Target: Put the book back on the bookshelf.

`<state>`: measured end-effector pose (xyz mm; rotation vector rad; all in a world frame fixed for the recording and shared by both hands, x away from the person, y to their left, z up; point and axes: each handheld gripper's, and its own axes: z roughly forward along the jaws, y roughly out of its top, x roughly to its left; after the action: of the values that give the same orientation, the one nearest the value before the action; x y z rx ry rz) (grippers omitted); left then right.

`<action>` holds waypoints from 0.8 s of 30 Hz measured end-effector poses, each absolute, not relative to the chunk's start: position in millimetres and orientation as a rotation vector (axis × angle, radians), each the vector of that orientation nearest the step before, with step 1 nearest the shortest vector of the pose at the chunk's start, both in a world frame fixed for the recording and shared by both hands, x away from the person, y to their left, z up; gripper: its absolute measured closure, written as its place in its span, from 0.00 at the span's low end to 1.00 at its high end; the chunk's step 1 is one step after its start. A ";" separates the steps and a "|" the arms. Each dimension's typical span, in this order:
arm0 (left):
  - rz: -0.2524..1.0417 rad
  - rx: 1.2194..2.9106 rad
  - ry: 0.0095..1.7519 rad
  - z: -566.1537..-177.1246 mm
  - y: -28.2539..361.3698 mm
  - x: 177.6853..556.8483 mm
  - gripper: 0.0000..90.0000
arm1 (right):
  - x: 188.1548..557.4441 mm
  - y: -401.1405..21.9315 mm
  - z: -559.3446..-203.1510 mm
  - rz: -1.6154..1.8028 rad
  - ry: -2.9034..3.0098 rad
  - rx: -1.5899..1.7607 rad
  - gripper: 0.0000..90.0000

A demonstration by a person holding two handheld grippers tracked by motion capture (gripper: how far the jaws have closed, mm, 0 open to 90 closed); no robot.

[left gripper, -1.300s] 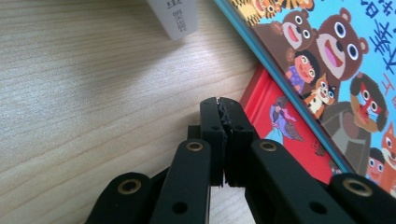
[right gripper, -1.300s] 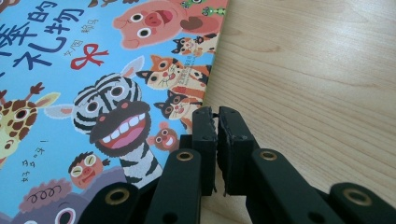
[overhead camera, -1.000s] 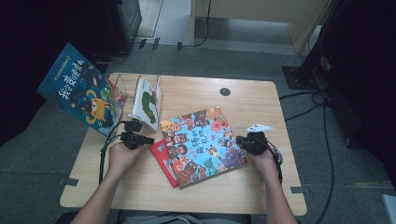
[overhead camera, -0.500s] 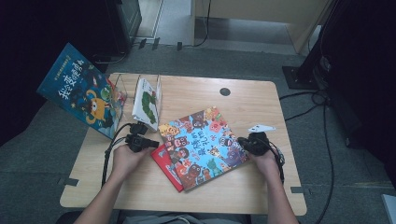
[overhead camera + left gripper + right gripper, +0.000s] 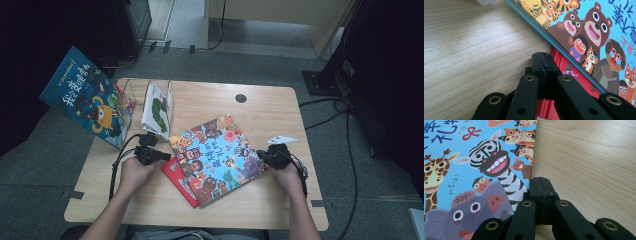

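we: left gripper pressed together at red book edge | right gripper pressed together at blue book right edge | blue book mid-table atop red, not yet lifted | rack far-left: shelving left

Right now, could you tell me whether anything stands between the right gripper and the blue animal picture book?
Nothing visible does. The right gripper, fingers shut, sits at the blue animal book's right edge, with bare table beside it.
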<state>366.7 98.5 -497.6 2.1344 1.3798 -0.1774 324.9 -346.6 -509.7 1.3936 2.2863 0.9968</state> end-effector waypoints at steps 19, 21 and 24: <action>-0.217 2.133 1.368 -494.1 98.5 369.0 0.88 | 301.2 -345.1 -507.0 0.984 2.327 1.370 1.00; -0.206 2.123 1.363 -490.1 100.6 370.0 0.85 | 296.9 -345.7 -506.4 0.993 2.331 1.371 1.00; -0.193 2.113 1.357 -484.9 101.8 369.9 0.75 | 293.3 -345.4 -506.0 0.993 2.332 1.366 1.00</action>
<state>369.9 101.8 -484.9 2.1128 1.3569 -0.1935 293.3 -345.4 -506.0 1.3656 2.3319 0.9927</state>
